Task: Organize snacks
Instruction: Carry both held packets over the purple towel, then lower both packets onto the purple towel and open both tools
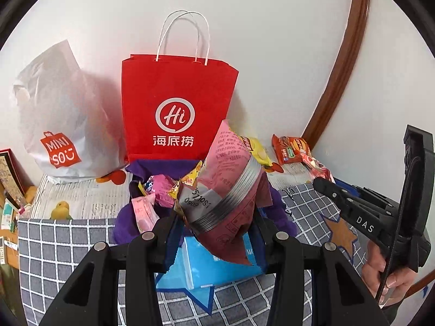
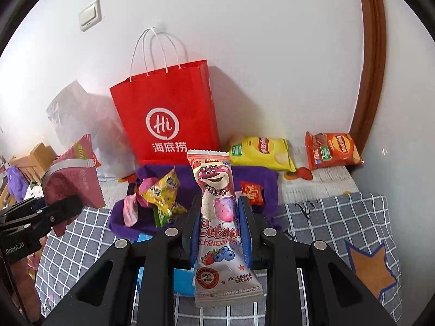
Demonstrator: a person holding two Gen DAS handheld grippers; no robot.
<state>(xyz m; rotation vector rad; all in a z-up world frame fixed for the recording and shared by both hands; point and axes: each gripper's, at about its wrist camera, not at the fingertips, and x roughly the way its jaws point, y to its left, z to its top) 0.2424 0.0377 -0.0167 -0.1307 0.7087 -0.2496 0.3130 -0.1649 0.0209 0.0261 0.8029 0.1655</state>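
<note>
My left gripper [image 1: 217, 217] is shut on a dark pink snack bag [image 1: 228, 179] and holds it above a purple cloth bag [image 1: 163, 165] with several small snack packets [image 1: 155, 190]. The pink bag also shows at the left of the right wrist view [image 2: 73, 179]. My right gripper [image 2: 218, 206] is shut on a long Lotso bear candy packet [image 2: 217, 217], held upright over the same purple bag [image 2: 258, 176]. A yellow chip bag [image 2: 261, 152] and an orange chip bag [image 2: 331, 149] lie by the wall.
A red paper Haidilao bag [image 1: 176, 108] stands against the white wall behind the purple bag. A grey Miniso bag [image 1: 59, 135] sits to its left. A blue box [image 1: 204, 266] lies on the grey checked bedsheet [image 1: 68, 244]. A brown door frame [image 2: 372, 68] is right.
</note>
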